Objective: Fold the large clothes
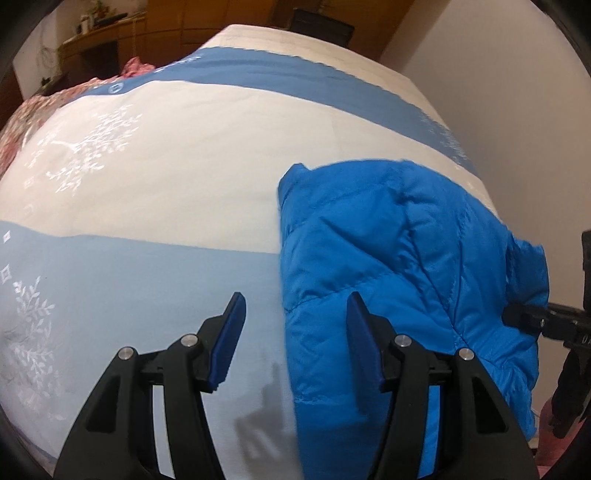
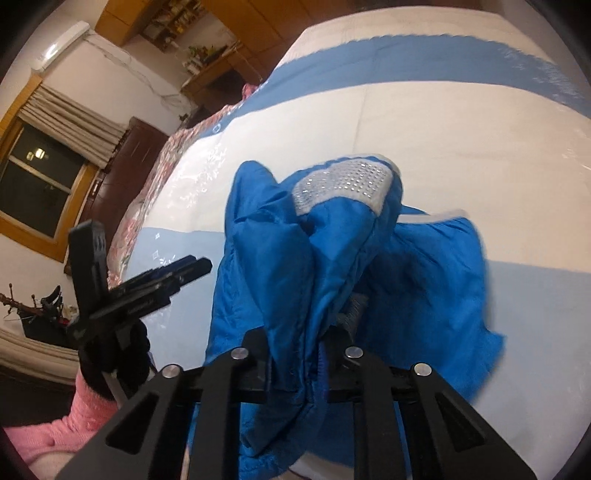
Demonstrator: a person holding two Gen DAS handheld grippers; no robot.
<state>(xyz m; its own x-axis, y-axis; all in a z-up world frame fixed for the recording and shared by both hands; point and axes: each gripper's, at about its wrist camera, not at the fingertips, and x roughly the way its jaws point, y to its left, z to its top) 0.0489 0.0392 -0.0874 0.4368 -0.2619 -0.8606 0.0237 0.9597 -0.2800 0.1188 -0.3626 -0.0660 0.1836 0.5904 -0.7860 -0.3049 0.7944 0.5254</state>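
Blue/white snowflake bedspread point(image 1: 184, 155), floral quilt point(image 1: 22, 122) at far edge, wood cabinets point(image 2: 229, 22), curtained window point(image 2: 40, 181).

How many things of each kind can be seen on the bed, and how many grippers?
Blue padded jacket: 1
Blue-and-white bedcover: 1
Pink floral quilt at the far edge: 1
Grippers: 2, the left gripper with fingers apart and empty, the right gripper shut on the jacket
Total: 5
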